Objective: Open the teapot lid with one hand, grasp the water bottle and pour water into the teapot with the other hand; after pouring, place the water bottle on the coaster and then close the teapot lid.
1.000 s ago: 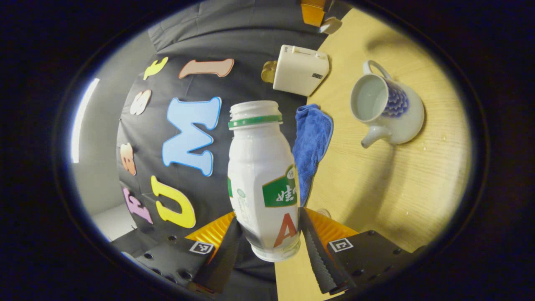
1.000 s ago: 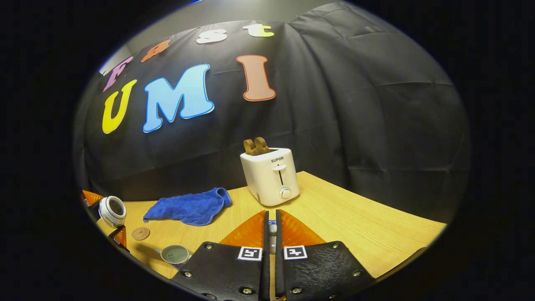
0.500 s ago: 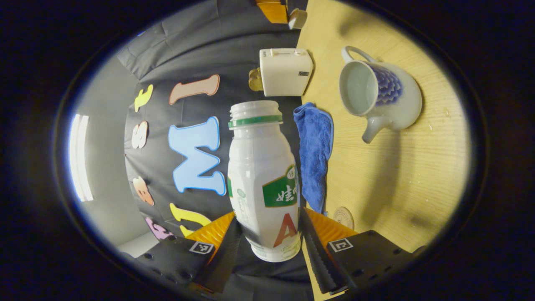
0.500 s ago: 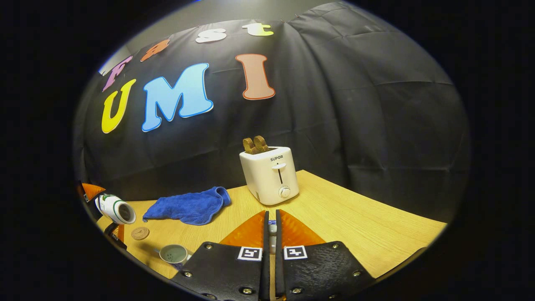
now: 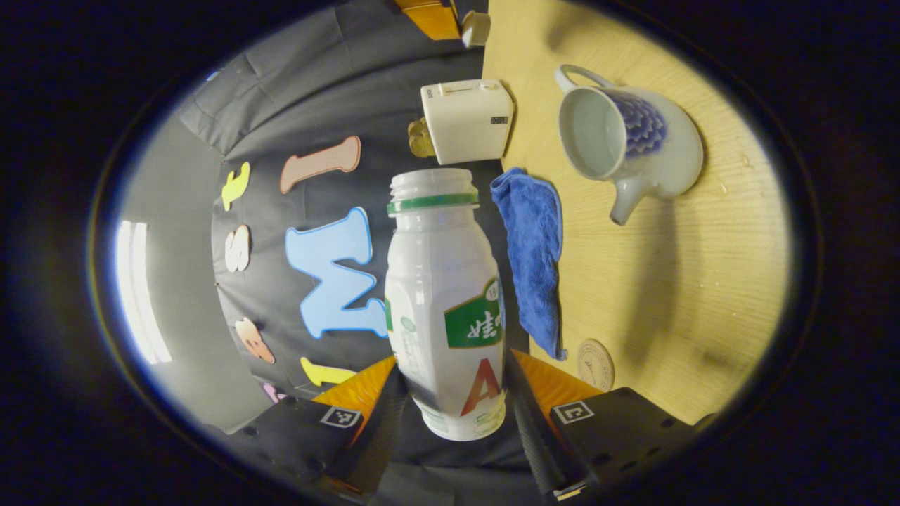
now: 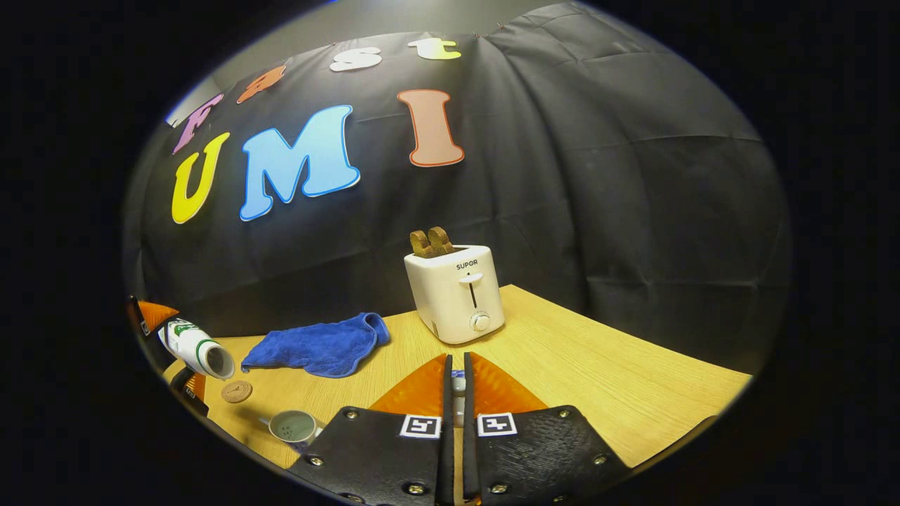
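Left gripper [image 5: 457,393] fingers clamp the tilted, uncapped water bottle [image 5: 443,302] for pouring; right gripper [image 6: 455,393] fingers pinch the lid [image 6: 458,385], keeping the teapot [image 5: 626,151] open.

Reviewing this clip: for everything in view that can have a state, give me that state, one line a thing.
water bottle: uncapped, tipped on its side, held off the table
left gripper: shut on the water bottle
teapot: lid off, upright on the table
teapot lid: small knob pinched between the fingers
right gripper: shut on the teapot lid
coaster: bare, flat on the table
blue cloth: crumpled
toaster: two slices sticking up
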The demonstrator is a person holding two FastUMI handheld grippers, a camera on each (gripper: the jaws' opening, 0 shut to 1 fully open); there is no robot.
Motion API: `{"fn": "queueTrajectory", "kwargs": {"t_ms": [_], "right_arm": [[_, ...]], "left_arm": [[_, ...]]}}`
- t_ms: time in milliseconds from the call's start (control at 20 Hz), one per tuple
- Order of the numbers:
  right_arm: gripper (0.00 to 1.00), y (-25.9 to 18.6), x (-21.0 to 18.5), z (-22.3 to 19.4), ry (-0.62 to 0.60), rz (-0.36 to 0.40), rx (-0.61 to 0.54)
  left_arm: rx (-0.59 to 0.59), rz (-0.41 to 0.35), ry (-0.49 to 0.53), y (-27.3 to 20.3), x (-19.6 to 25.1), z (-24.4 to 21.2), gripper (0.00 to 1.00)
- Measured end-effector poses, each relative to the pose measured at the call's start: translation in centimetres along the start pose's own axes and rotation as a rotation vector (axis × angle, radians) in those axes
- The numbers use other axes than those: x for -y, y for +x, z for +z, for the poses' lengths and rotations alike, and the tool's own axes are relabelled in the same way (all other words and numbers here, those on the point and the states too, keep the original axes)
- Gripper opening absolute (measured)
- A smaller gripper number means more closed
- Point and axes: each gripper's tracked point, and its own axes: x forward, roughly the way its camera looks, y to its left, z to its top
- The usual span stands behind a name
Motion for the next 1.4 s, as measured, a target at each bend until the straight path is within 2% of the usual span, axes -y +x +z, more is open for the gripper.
{"fn": "queueTrajectory", "kwargs": {"t_ms": [50,250,300,350,450,500,550,600,650,750,800,900,950,1000,1400], "right_arm": [[0.05,0.0,0.0,0.1,0.001,0.0,0.0],[0.05,0.1,0.1,0.0,0.004,-0.001,-0.002],[0.05,0.1,0.1,-0.1,0.006,-0.001,-0.003],[0.05,0.0,0.1,0.0,0.008,0.0,-0.003],[0.05,0.0,0.1,0.0,0.01,0.002,-0.003],[0.05,0.0,0.1,0.0,0.011,0.003,-0.003],[0.05,0.0,0.1,0.0,0.011,0.004,-0.002],[0.05,0.0,0.1,0.0,0.011,0.005,-0.002],[0.05,-0.1,0.1,0.1,0.011,0.005,-0.002],[0.05,0.0,0.1,0.1,0.012,0.006,-0.003],[0.05,0.0,0.1,0.0,0.013,0.006,-0.003],[0.05,0.0,0.1,0.1,0.014,0.007,-0.003],[0.05,0.0,0.1,0.1,0.014,0.007,-0.003],[0.05,0.0,0.1,0.0,0.014,0.008,-0.003],[0.05,0.0,0.2,0.0,0.018,0.009,-0.005]], "left_arm": [[0.004,0.001,0.002,0.0,0.0,0.1,0.91],[0.012,0.011,0.032,0.1,-0.4,0.5,0.91],[0.014,0.012,0.038,0.2,-0.5,0.5,0.77],[0.015,0.012,0.044,0.1,-0.6,0.5,0.84],[0.015,0.013,0.053,0.1,-0.7,0.6,0.84],[0.016,0.014,0.057,0.1,-0.8,0.5,0.91],[0.016,0.014,0.062,0.0,-0.8,0.6,0.84],[0.017,0.015,0.066,0.1,-1.0,0.7,0.91],[0.018,0.016,0.072,0.1,-1.1,0.7,0.91],[0.019,0.014,0.075,0.0,-1.1,0.8,0.77],[0.019,0.015,0.076,0.1,-1.2,0.7,0.84],[0.019,0.017,0.078,0.1,-1.4,0.7,0.84],[0.018,0.019,0.081,0.1,-1.4,0.7,0.77],[0.017,0.021,0.084,0.0,-1.6,0.7,0.91],[0.022,0.037,0.12,-0.2,-2.6,0.7,0.91]]}}
